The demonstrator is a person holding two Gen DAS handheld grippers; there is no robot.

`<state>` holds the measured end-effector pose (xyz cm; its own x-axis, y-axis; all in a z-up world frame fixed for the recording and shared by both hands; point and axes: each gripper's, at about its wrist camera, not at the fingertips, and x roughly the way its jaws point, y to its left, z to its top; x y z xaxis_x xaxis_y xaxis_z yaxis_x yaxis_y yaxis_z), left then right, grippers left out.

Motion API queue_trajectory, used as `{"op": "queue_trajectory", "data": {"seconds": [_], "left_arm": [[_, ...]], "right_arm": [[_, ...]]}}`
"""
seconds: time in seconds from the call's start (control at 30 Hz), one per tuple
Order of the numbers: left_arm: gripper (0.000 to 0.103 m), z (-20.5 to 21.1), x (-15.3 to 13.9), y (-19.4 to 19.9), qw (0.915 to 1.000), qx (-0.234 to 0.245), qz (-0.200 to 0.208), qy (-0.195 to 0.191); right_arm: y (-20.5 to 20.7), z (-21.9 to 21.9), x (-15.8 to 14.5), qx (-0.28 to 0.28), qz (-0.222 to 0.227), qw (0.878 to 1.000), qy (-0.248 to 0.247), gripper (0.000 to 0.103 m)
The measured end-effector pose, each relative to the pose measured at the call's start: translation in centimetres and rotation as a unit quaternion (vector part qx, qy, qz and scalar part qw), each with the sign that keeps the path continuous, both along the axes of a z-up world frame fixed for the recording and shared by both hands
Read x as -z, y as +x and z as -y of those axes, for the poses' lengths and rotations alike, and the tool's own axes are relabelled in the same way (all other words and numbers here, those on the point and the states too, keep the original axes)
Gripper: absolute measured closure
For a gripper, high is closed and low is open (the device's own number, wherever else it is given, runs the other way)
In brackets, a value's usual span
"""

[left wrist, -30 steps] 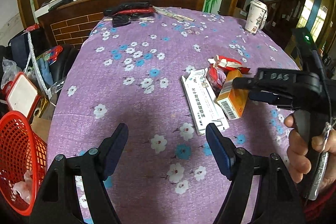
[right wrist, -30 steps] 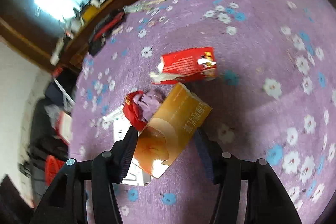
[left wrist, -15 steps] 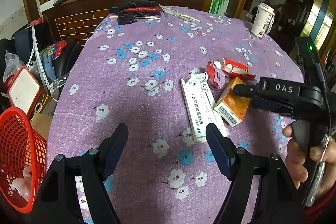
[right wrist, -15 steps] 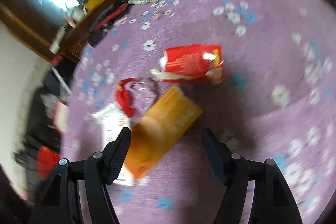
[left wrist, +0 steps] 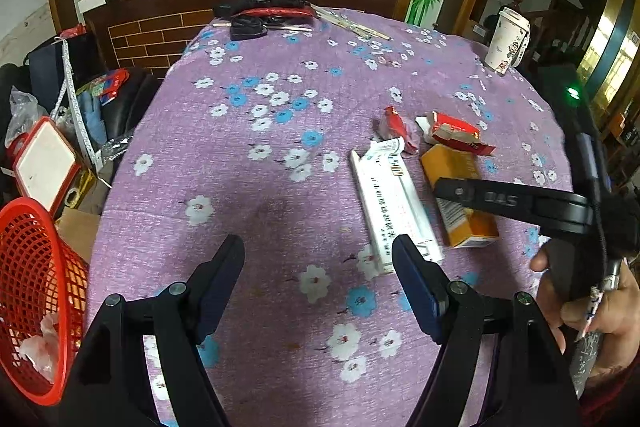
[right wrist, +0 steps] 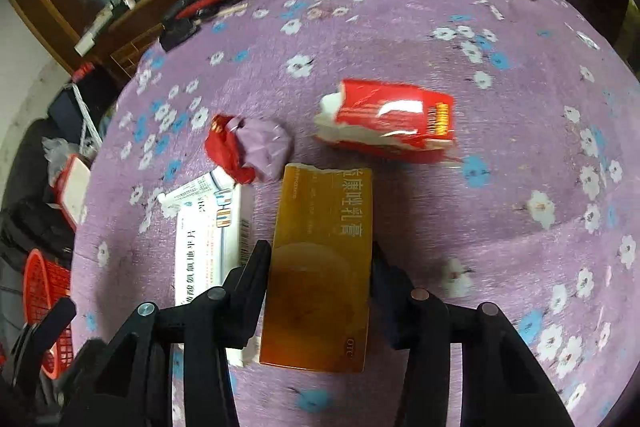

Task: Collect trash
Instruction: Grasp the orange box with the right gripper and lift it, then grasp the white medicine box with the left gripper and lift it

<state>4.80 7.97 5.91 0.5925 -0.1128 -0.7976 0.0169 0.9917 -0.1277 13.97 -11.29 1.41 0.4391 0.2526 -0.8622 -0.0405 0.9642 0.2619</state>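
An orange carton (right wrist: pixel 324 227) lies on the purple flowered tablecloth (left wrist: pixel 260 195), straight between the fingers of my right gripper (right wrist: pixel 320 255). Its jaws are closing and both pads touch the carton's long sides. Left of it lies a long white carton (right wrist: pixel 204 247). Beyond are a crumpled red and lilac wrapper (right wrist: pixel 248 147) and a torn red pack (right wrist: pixel 392 119). My left gripper (left wrist: pixel 318 251) hovers open over bare cloth, its right finger near the white carton (left wrist: pixel 394 199). The left wrist view also shows the orange carton (left wrist: pixel 452 163) under the right gripper's finger (left wrist: pixel 500 201).
A red mesh basket (left wrist: pixel 28 267) with a little crumpled trash stands on the floor off the table's left edge. A paper cup (left wrist: pixel 506 41) stands at the far right. Black and red tools (left wrist: pixel 264 11) and chopsticks lie at the far end. Bags clutter the floor on the left.
The right gripper's jaws spread wider, then came in against the orange carton, which now sits square between them instead of slanted. The left gripper stayed in place, open.
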Motion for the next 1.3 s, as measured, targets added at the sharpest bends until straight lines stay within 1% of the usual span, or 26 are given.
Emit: {"op": "queue_trajectory", "data": {"seconds": [0.07,0.13,0.2,0.37,0.5,0.57,0.63,0.73,0.9,0.93,0.97,1.0,1.1,1.17,1.3], "left_arm": [[0.028,0.7,0.1,0.3,1.0000,0.005,-0.006,-0.004],[0.026,2.1,0.5,1.0,0.9998,0.008,-0.017,-0.003],[0.024,3.4,0.9,1.7,0.9996,0.006,-0.026,0.003],[0.023,6.5,2.5,3.8,0.9985,-0.004,-0.048,0.028],[0.023,7.6,3.7,4.8,0.9982,-0.008,-0.044,0.041],[0.028,7.8,4.2,5.1,0.9978,-0.010,-0.039,0.052],[0.052,7.5,4.7,5.3,0.9978,-0.009,-0.043,0.049],[0.053,6.8,4.9,5.2,0.9986,-0.008,-0.032,0.042],[0.053,5.0,4.8,4.0,0.9999,-0.008,0.009,0.010],[0.053,4.6,4.6,3.5,0.9995,-0.013,0.028,0.010],[0.053,4.4,4.4,3.3,0.9992,-0.015,0.035,0.013],[0.053,4.2,3.8,3.1,0.9984,-0.018,0.051,0.016],[0.053,3.3,2.6,2.7,0.9956,-0.034,0.085,0.022],[0.053,2.8,2.6,2.7,0.9953,-0.041,0.086,0.021],[0.053,2.7,2.4,2.6,0.9942,-0.049,0.089,0.034]], "right_arm": [[-0.3,1.6,-0.6,0.009,0.022,0.999,0.022,0.053],[-0.6,2.9,-0.8,0.023,0.043,0.998,0.032,0.053],[-0.7,4.2,-0.7,0.030,0.068,0.995,0.061,0.052],[-1.2,5.2,-0.9,0.028,0.096,0.993,0.059,0.052],[-1.4,5.1,-1.4,0.019,0.107,0.992,0.066,0.052],[-1.6,5.2,-1.6,0.013,0.110,0.991,0.071,0.052],[-1.8,4.9,-1.8,0.007,0.114,0.991,0.068,0.052],[-2.0,4.4,-2.0,-0.007,0.116,0.991,0.072,0.052],[-2.4,2.8,-1.8,-0.036,0.117,0.991,0.059,0.052],[-2.4,2.6,-1.8,-0.041,0.119,0.991,0.056,0.052],[-2.5,2.1,-1.8,-0.048,0.122,0.990,0.048,0.052],[-2.7,1.6,-1.7,-0.055,0.123,0.990,0.043,0.052],[-3.0,0.7,-1.6,-0.071,0.122,0.989,0.043,0.052],[-3.3,-0.2,-1.6,-0.083,0.128,0.988,0.034,0.052],[-3.8,-1.0,-1.8,-0.097,0.141,0.985,0.022,0.052]]}}
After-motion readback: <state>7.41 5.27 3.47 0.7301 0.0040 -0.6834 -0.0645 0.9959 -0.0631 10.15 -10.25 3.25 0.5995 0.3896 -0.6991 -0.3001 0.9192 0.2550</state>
